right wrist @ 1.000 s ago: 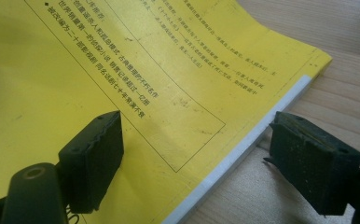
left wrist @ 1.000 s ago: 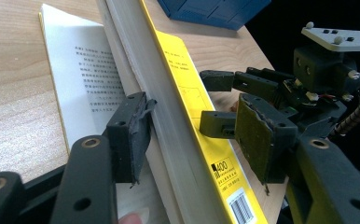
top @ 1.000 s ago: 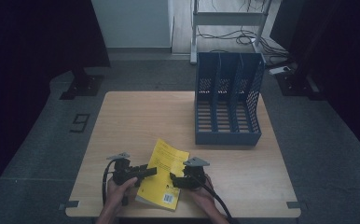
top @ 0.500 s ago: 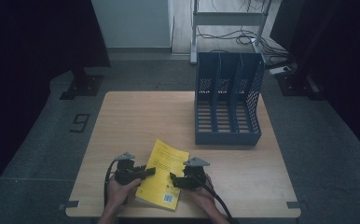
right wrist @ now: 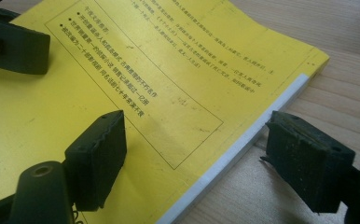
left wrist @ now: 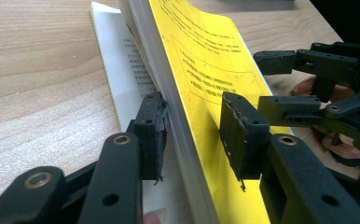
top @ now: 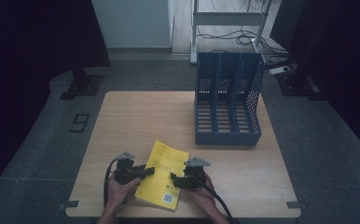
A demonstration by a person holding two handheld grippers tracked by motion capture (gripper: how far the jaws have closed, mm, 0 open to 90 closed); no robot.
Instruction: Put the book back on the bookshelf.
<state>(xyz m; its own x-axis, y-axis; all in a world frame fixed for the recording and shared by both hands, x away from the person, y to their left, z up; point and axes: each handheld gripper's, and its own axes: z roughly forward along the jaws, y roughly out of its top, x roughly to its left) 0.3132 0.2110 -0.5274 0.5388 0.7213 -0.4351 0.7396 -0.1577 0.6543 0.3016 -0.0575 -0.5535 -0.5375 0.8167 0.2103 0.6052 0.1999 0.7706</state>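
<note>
Two claws flank the yellow book (top: 162,175) on the table (top: 136,116): left claw (left wrist: 192,135) straddles its lifted edge, jaws just reopening, not gripping; right claw (right wrist: 192,158) gapes over its spine.

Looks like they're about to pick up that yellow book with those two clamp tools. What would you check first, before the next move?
1. Book between the left hand-held gripper jaws: ok. The yellow book has its lifted edge between them; the jaws have just been opening a little.
2. Left pads pressing firmly: not ok. One pad touches the pages, the other stands clear of the cover.
3. Right hand-held gripper placed: ok. Its jaws are open and straddle the book's spine edge.
4. Right grip taken: not ok, the pads are apart from the book.
5. The blue file rack ready: ok. It stands upright and its visible slots look empty.
6. Loose pages under the book: cannot tell.
</note>
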